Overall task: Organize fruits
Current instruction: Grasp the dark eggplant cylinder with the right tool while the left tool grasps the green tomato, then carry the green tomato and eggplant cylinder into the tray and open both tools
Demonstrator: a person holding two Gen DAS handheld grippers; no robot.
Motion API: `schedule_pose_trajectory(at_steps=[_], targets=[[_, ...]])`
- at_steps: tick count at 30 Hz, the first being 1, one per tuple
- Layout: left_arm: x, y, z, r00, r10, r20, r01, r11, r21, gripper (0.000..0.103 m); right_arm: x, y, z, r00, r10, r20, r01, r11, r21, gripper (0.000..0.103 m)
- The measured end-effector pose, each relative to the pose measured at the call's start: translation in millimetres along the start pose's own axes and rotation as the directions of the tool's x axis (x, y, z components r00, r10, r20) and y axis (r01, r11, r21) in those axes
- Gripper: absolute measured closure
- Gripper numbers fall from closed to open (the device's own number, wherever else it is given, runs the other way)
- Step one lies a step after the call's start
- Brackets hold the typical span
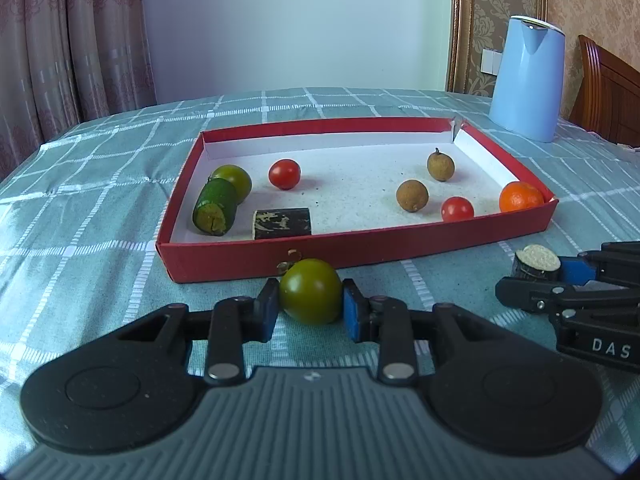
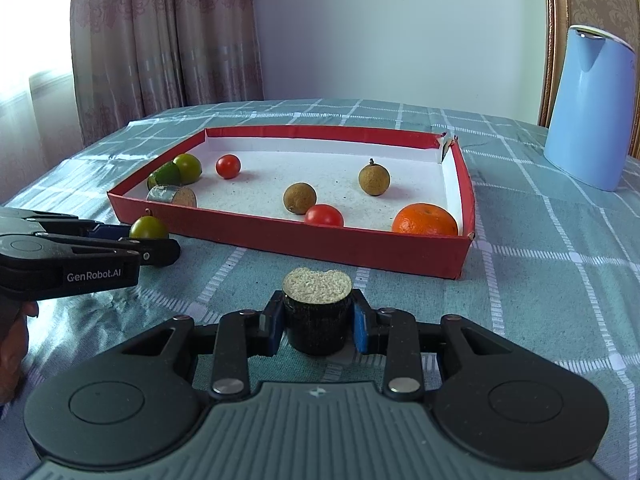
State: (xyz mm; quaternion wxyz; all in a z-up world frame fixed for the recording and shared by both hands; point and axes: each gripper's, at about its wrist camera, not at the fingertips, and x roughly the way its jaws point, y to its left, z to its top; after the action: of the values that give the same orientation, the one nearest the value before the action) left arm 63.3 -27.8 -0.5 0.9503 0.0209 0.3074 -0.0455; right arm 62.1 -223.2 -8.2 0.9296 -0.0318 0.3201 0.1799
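left gripper [image 1: 311,309]: clamped on round green tomato [image 1: 310,297], just in front of shallow red cardboard tray [image 1: 360,250]
right gripper [image 2: 317,322]: clamped on dark cylindrical chunk with pale cut top [image 2: 316,312], near tray front
tray: 2 red tomatoes, 1 orange

Kettle [image 2: 592,112] perhaps cropped at edge.

The right gripper [image 2: 318,322] clamps a dark cylindrical piece [image 2: 317,312] with pale cut top, before the red tray [image 2: 320,240]; the left gripper [image 2: 160,246] pinches a green tomato [image 2: 149,227]

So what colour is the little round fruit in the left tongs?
Olive green, smooth and shiny: the green tomato in the left tongs. The left wrist view shows it best.
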Motion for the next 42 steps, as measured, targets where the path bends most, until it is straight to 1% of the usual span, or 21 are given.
schedule_pose_trajectory(at_steps=[4, 6, 13, 17, 21, 24, 29, 33, 36, 42], targets=[[-3.9, 1.2, 0.2, 1.0, 0.008, 0.002, -0.008, 1.0, -0.008, 0.073, -2.4, -1.8, 0.0, 1.0, 0.011, 0.01, -0.011, 1.0, 0.009, 0.071], [-8.5, 1.9, 0.0, 1.0, 0.003, 0.016, -0.003, 1.0, -0.013, 0.073, -4.7, -2.4, -0.5, 1.0, 0.017, 0.018, -0.017, 1.0, 0.011, 0.071], [-17.9, -8.4, 4.8, 0.999, 0.005, 0.051, -0.007, 1.0, 0.028, 0.073, -7.4, -1.3, -0.7, 0.999, 0.026, 0.031, -0.026, 1.0, 0.005, 0.071], [-20.4, -13.0, 11.5, 0.998, -0.001, 0.067, -0.001, 0.999, 0.033, 0.073, -12.7, -1.3, -0.4, 0.998, 0.021, 0.059, -0.022, 1.0, 0.006, 0.071], [-19.9, -14.9, 22.9, 0.997, -0.012, 0.077, 0.01, 0.999, 0.032, 0.073, -18.2, 2.8, 3.3, 0.996, 0.008, 0.092, -0.006, 1.0, -0.019, 0.071], [-16.7, -15.6, 31.6, 0.997, -0.008, 0.081, 0.006, 1.0, 0.026, 0.073, -18.8, 3.5, 10.0, 0.995, 0.003, 0.102, 0.0, 0.999, -0.032, 0.071], [1.7, -15.3, 50.9, 0.996, 0.02, 0.082, -0.02, 1.0, -0.001, 0.073, -12.2, 2.6, 33.5, 0.992, -0.027, 0.124, 0.034, 0.998, -0.054, 0.071], [25.0, -12.4, 62.6, 0.998, 0.048, 0.051, -0.047, 0.999, -0.027, 0.073, 8.4, -0.6, 53.8, 0.99, -0.064, 0.123, 0.071, 0.996, -0.053, 0.071], [39.5, -7.4, 66.7, 0.998, 0.055, 0.027, -0.054, 0.997, -0.049, 0.073, 23.2, -2.5, 63.5, 0.991, -0.075, 0.11, 0.082, 0.995, -0.054, 0.071], [60.1, -4.9, 69.8, 0.996, 0.091, -0.006, -0.091, 0.995, -0.042, 0.073, 45.5, 5.0, 77.3, 0.992, -0.085, 0.09, 0.092, 0.992, -0.085, 0.071]])
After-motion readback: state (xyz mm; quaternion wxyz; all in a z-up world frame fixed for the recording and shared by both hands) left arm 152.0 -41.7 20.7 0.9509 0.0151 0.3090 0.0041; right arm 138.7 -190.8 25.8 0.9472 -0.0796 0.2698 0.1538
